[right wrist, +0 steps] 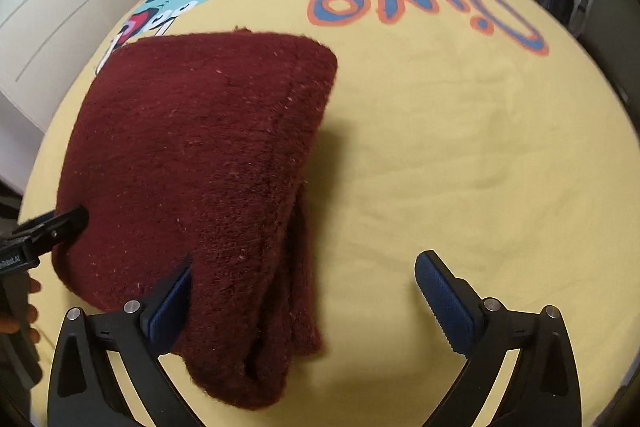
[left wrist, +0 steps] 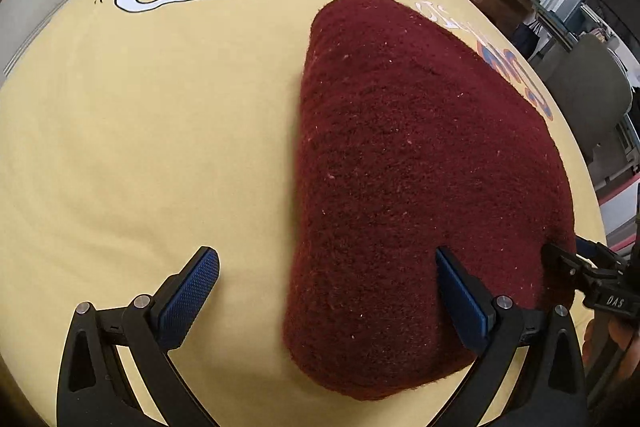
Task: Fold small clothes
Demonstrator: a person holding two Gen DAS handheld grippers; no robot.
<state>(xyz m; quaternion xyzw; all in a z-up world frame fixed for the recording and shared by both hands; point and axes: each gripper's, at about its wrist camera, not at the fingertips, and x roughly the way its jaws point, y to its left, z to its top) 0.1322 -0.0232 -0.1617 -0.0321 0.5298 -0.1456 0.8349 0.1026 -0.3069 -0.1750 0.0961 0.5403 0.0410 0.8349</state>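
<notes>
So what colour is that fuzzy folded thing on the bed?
Dark red, maroon all over. The folded knit garment shows best in the right wrist view.

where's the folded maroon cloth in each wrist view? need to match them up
Left wrist: maroon cloth fills centre-right, its near edge between the open left gripper fingers.
Right wrist: maroon cloth sits centre-left, reaching between the open right gripper fingers.
Shared landmark: the orange-and-blue lettering on the yellow sheet.
</notes>
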